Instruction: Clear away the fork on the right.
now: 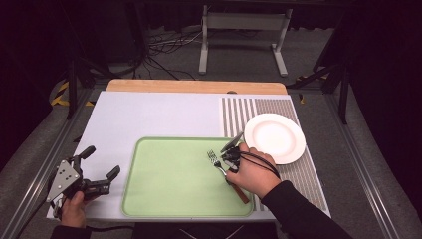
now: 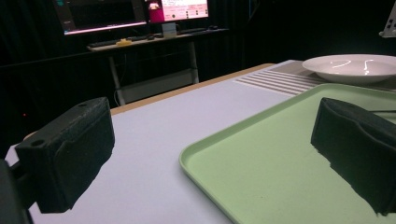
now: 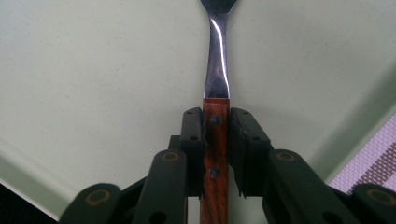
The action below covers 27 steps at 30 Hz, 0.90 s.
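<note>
A fork (image 1: 214, 157) with a wooden handle lies on the right side of the green tray (image 1: 130, 174), tines pointing to the far left. My right gripper (image 1: 227, 166) reaches down over its handle. In the right gripper view the two jaws flank the fork's brown handle (image 3: 215, 140) closely, with a thin dark slit at the right pad (image 3: 243, 144), so they do not clamp it. The steel neck (image 3: 218, 70) rests on the tray (image 3: 93, 70). My left gripper (image 1: 102, 162) hovers left of the tray, open and empty, its pads (image 2: 70, 154) wide apart.
A white plate (image 1: 274, 137) sits on a striped mat (image 1: 239, 114) right of the tray; it also appears as the plate (image 2: 355, 67) beyond the tray rim (image 2: 205, 144). A white sheet (image 1: 149, 109) covers the table. Stands and cables lie on the floor behind.
</note>
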### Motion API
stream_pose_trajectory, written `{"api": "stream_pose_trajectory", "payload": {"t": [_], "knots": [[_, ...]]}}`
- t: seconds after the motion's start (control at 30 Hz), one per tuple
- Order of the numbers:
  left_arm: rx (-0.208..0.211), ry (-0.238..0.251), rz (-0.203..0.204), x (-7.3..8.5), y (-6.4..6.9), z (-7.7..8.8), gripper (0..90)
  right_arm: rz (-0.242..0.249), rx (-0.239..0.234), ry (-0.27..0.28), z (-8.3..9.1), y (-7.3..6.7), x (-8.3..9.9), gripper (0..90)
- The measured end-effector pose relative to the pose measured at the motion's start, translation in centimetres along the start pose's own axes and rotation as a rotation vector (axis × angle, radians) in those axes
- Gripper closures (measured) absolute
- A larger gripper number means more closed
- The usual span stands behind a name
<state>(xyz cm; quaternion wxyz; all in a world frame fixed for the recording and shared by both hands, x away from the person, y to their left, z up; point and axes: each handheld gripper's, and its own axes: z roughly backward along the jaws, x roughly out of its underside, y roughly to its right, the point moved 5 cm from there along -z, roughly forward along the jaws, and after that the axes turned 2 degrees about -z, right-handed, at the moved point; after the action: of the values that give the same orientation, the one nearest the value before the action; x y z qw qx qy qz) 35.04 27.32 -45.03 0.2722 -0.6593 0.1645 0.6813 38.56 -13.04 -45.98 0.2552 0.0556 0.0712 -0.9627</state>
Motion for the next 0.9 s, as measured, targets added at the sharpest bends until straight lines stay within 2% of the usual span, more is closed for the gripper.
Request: {"api": "stream_pose_trajectory", "payload": {"t": [0.27, 0.37, 0.43, 0.47, 0.5, 0.53, 0.63, 0.7, 0.77, 0.9], "knots": [[0.003, 0.001, -0.003, 0.0, 0.0, 0.0, 0.2, 0.036, -0.045, 0.110, 0.9, -0.3, -0.7, 54.9], [0.003, 0.001, 0.000, 0.0, 0.0, 0.0, 0.2, 0.113, -0.055, 0.212, 1.2, -0.6, -1.4, 42.4], [0.002, 0.002, -0.001, 0.0, 0.0, -0.1, 0.2, 0.201, -0.045, 0.281, 1.4, -0.7, -2.0, 36.8], [0.005, 0.001, 0.000, 0.0, 0.1, -0.1, 0.2, 0.226, -0.039, 0.302, 1.5, -0.7, -2.1, 37.2], [0.005, 0.001, 0.000, 0.0, 0.1, -0.1, 0.2, 0.226, -0.039, 0.302, 1.5, -0.7, -2.1, 37.2], [0.006, -0.001, -0.003, 0.0, 0.1, -0.1, 0.2, 0.265, -0.041, 0.316, 1.5, -0.7, -2.3, 36.7], [0.008, -0.002, -0.003, 0.0, 0.1, -0.1, 0.2, 0.306, -0.074, 0.353, 1.6, -0.8, -2.8, 34.8], [0.008, 0.000, -0.001, 0.0, 0.1, -0.1, 0.3, 0.348, -0.075, 0.383, 1.6, -0.8, -3.2, 37.4], [0.008, 0.002, -0.001, 0.0, 0.1, -0.1, 0.3, 0.380, -0.079, 0.392, 1.5, -0.7, -3.4, 45.0], [0.008, 0.001, -0.003, 0.0, 0.1, -0.1, 0.2, 0.393, -0.119, 0.376, 1.2, -0.6, -3.5, 69.5]]}}
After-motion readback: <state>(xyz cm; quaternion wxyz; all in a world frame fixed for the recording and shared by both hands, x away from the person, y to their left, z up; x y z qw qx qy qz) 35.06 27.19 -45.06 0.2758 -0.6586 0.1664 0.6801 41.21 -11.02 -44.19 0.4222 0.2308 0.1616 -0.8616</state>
